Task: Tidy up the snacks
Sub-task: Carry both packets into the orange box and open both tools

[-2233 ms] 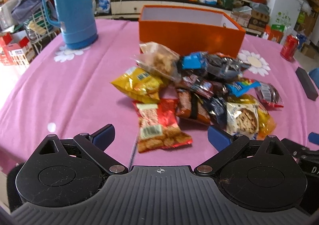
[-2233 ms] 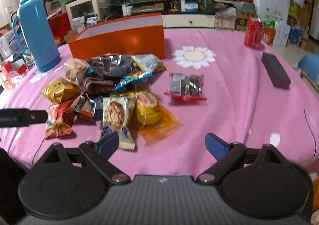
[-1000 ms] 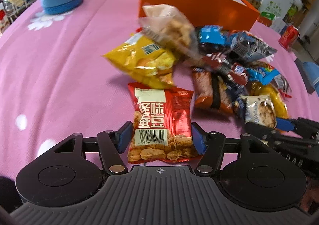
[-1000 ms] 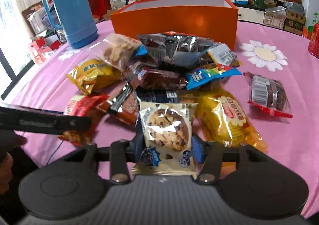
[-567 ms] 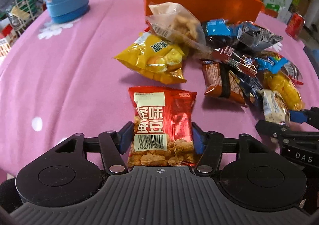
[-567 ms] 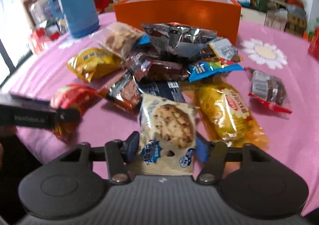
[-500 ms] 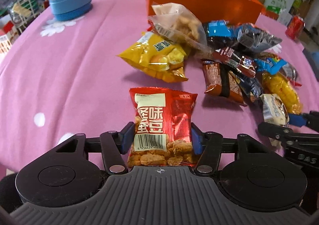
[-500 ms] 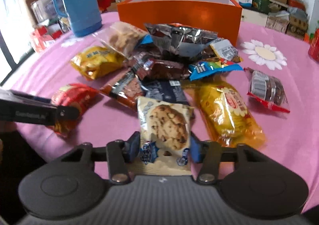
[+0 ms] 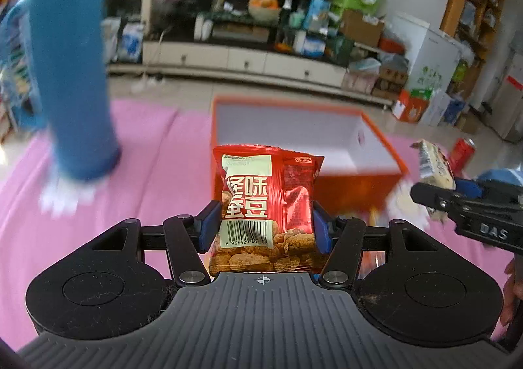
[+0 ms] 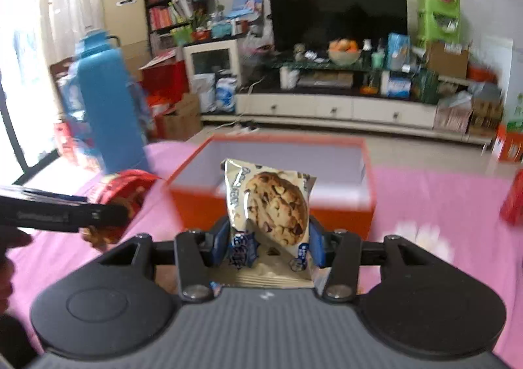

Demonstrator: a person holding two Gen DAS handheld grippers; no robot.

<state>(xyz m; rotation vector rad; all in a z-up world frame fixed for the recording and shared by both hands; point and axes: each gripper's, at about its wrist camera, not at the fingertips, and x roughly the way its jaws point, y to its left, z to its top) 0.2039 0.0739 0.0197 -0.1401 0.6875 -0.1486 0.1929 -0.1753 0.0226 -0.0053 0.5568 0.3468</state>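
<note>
A blue thermos (image 9: 73, 75) stood at the left on the pink-clothed counter (image 9: 157, 173). The left tongs (image 9: 263, 226) were clenched on a red snack packet (image 9: 266, 205), held upright before the open orange box (image 9: 294, 140). To the right, the right tongs (image 10: 268, 244) were clenched on a chocolate-chip cookie packet (image 10: 271, 209), facing the same box.

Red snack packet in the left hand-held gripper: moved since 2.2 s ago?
Yes. The red snack packet went from the pink tablecloth up toward the orange box.
</note>
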